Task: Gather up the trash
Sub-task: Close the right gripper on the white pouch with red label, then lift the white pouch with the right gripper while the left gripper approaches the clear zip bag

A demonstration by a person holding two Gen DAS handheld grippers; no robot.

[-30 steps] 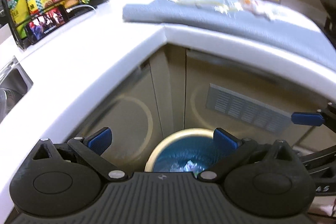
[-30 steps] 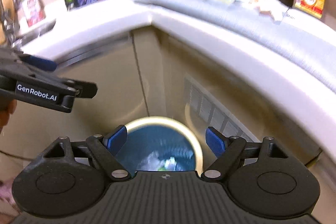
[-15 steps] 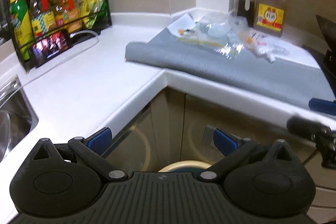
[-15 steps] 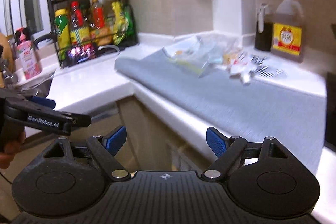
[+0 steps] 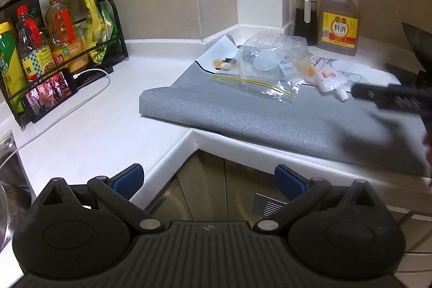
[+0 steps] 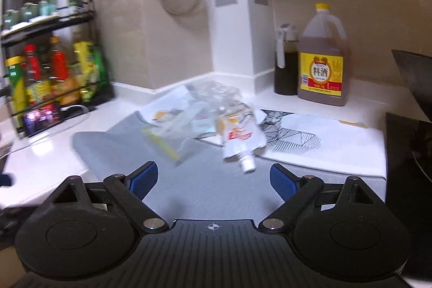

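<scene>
A heap of trash lies on the grey mat (image 5: 283, 115) in the counter's corner: a clear zip bag (image 5: 270, 66) with plastic scraps, and a white spouted pouch (image 6: 240, 142) (image 5: 330, 84) at its right. My right gripper (image 6: 213, 178) hovers over the mat just short of the pouch, its jaws opening wide with nothing between them. From the left wrist view its dark fingers (image 5: 388, 96) reach in from the right above the mat. My left gripper (image 5: 209, 180) stands open and empty in front of the counter's edge, over the cabinet fronts.
A black rack (image 5: 54, 45) of bottles and a lit phone (image 5: 48, 96) on a white cable stand at the left. A cooking wine jug (image 6: 321, 61) and dark oil bottle (image 6: 286, 64) stand behind the mat. A black hob (image 6: 407, 153) lies right; a sink edge (image 5: 8, 166) far left.
Both grippers rose from over the blue-lined bin below the counter, which has dropped out of view. The right one swung over the grey mat toward the trash heap, its jaws a little wider.
</scene>
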